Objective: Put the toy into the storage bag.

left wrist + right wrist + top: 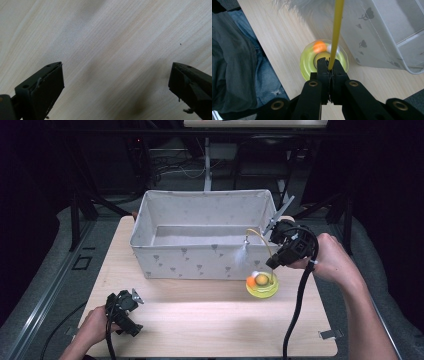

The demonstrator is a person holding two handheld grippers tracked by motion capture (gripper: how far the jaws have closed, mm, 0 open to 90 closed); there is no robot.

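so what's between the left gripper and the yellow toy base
Only bare wooden table, as the high view shows. The left gripper sits open near the front, apart from the yellow toy base.

Table and fabric bin in a dark room

A pale wooden table [200, 320] is seen on grey floor [45, 270], with a white fabric bin [200, 255], printed with small grey motifs, set open-topped at its far side. A small metal clip [330, 334] is seen near the table's near right corner. Cables [170, 167] and a white post [207, 165] are seen behind.
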